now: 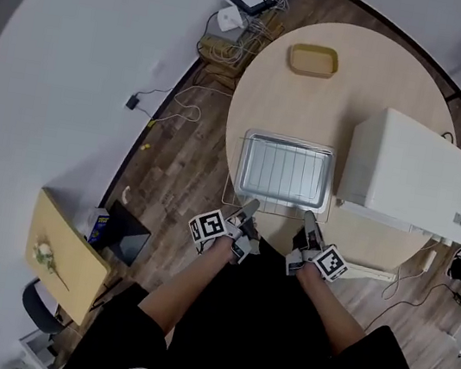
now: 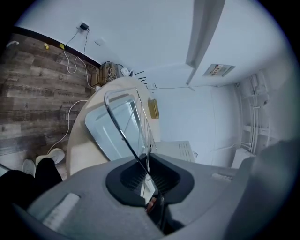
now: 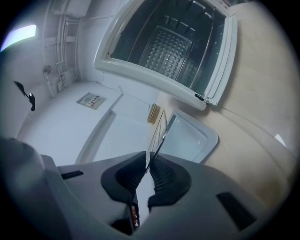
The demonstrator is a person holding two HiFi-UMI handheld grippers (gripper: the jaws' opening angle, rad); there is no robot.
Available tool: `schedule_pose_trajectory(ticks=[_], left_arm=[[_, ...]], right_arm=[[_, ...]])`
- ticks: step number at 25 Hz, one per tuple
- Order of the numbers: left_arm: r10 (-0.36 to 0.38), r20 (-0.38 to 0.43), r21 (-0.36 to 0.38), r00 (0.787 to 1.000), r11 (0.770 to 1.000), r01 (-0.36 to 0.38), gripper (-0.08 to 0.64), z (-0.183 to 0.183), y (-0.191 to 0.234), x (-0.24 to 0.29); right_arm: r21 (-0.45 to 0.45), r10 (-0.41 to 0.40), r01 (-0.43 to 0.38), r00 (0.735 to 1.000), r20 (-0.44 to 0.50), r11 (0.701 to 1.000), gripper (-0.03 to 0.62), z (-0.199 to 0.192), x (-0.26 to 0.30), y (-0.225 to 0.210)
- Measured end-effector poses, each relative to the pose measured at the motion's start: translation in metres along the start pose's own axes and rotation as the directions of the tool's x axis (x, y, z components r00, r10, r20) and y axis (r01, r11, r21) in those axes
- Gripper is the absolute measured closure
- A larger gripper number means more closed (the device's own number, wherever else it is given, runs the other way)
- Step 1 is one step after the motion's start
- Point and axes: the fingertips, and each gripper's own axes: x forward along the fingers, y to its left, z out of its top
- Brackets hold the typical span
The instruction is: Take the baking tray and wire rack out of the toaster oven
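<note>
Head view: wire rack point(image 1: 276, 207) lies over baking tray point(image 1: 285, 169) on round table point(image 1: 315, 97), beside toaster oven point(image 1: 411, 175). Left gripper point(image 1: 250, 205) and right gripper point(image 1: 310, 218) are each clenched on the rack's near edge wire.

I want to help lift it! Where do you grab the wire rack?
Pinch the wire rack by its near edge wire, coming from the table's near side, one hold by each corner. That wire is thin and sticks out past the baking tray. The left gripper and right gripper are shut on it there.
</note>
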Motion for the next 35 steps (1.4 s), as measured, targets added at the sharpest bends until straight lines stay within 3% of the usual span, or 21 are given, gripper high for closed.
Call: schedule_pose_trajectory(ticks=[6,11,17,23,26,29,31,35], left_arm=[[0.042,-0.057,0.002,0.997,0.999,-0.042,0.532,0.001,0.017,0.023],[0.071,-0.111,0.049,0.991,0.997,-0.066,0.532,0.002,0.028,0.036],[0.070,-0.159,0.003,0.985,0.998,-0.070,0.532,0.004,0.043,0.034],[0.089,-0.290,0.034,0.953,0.996,-0.083,0.530,-0.007,0.051,0.048],[0.100,-0.313,0.040,0.944,0.995,-0.092,0.521,-0.009,0.056,0.048],[0.121,-0.332,0.042,0.936,0.993,-0.113,0.472,-0.013,0.057,0.050],[0.148,-0.357,0.075,0.922,0.989,-0.129,0.431,-0.016,0.057,0.051],[0.206,-0.404,0.164,0.892,0.975,-0.151,0.415,-0.018,0.057,0.048]], right_arm=[[0.039,-0.095,0.095,0.995,-0.007,0.995,0.565,0.001,0.004,-0.037],[0.100,-0.153,0.153,0.988,-0.008,0.983,0.565,-0.004,0.005,-0.057],[0.151,-0.243,0.250,0.968,-0.060,0.956,0.565,-0.015,0.014,-0.070],[0.150,-0.259,0.270,0.962,-0.089,0.951,0.558,-0.006,0.016,-0.085],[0.194,-0.242,0.265,0.961,-0.133,0.945,0.554,-0.011,0.017,-0.091],[0.188,-0.275,0.305,0.946,-0.169,0.934,0.546,-0.013,0.014,-0.095],[0.154,-0.311,0.342,0.930,-0.195,0.927,0.533,-0.016,0.014,-0.098],[0.120,-0.345,0.379,0.909,-0.232,0.918,0.518,-0.021,0.015,-0.097]])
